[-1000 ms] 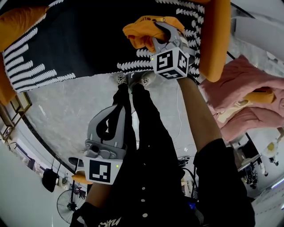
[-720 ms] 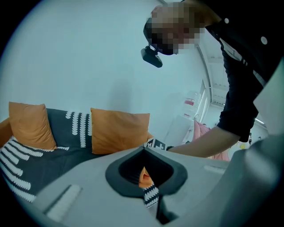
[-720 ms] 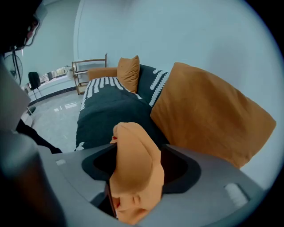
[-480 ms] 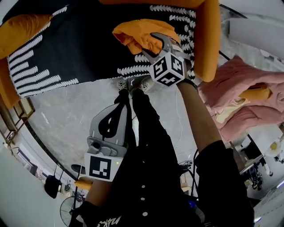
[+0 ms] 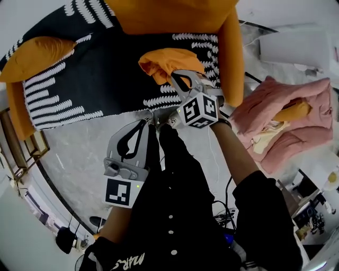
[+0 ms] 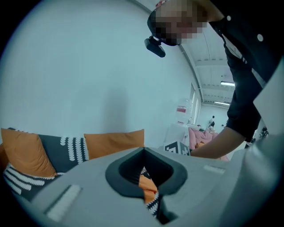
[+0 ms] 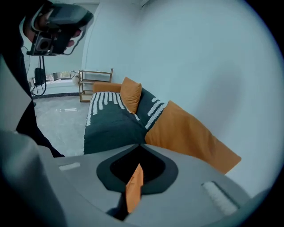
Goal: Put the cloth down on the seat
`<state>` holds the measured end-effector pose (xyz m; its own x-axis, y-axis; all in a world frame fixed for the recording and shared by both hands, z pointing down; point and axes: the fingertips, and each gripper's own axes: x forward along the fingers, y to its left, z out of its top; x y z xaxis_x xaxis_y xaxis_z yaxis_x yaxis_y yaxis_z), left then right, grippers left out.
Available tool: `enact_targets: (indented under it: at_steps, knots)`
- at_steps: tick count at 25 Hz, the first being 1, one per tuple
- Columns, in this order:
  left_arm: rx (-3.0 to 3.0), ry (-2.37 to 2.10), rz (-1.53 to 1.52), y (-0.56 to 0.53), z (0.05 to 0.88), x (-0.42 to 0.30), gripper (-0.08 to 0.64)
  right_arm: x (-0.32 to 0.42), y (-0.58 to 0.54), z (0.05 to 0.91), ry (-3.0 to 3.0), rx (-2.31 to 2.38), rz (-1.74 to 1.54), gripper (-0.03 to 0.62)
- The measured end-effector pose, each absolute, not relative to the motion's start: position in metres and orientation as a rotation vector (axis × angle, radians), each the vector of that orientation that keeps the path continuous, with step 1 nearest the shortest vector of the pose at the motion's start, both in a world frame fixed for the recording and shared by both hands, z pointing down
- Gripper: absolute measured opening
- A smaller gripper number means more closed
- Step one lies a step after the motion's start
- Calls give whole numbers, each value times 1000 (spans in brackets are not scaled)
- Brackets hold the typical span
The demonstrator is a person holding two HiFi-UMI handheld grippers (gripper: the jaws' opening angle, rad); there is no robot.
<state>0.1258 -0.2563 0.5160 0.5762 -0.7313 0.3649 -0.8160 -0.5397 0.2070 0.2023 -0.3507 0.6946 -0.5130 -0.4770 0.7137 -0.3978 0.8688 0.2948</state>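
Note:
The orange cloth [image 5: 168, 61] lies crumpled on the dark, white-patterned sofa seat [image 5: 95, 84]. My right gripper [image 5: 173, 77] hovers at the cloth's near edge. Its jaws have just closed and stand shut with nothing pinched between them. In the right gripper view the right gripper [image 7: 143, 145] points over the seat [image 7: 108, 122], and a sliver of the cloth [image 7: 134, 186] shows through the slit below its tips. My left gripper [image 5: 143, 123] is shut and empty, held over the floor in front of the sofa. Its own view shows the left gripper [image 6: 143, 150] with tips together.
An orange cushion [image 5: 34, 55] leans at the seat's left end, and the orange backrest [image 5: 169, 16] and armrest [image 5: 233, 58] border it. A pink heap of fabric [image 5: 286, 116] lies to the right. The person's shoes [image 5: 159, 114] stand on grey floor [image 5: 79, 148]. A wooden shelf [image 7: 95, 84] stands beyond the sofa.
The right gripper let go of the orange cloth, lifted back off it and shut again. The cloth stays on the seat. The left gripper rose a little.

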Motion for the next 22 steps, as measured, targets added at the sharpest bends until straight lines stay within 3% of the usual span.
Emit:
enact_targets:
  at_steps: [15,22]
  knots:
    - [2621,-1294,233,-266,425,114,1,211,-303,541,-2212,638,-270,27]
    - [2657,-1306,248,-268,400,113,1,229,-296,471,-2358,855,-104,28]
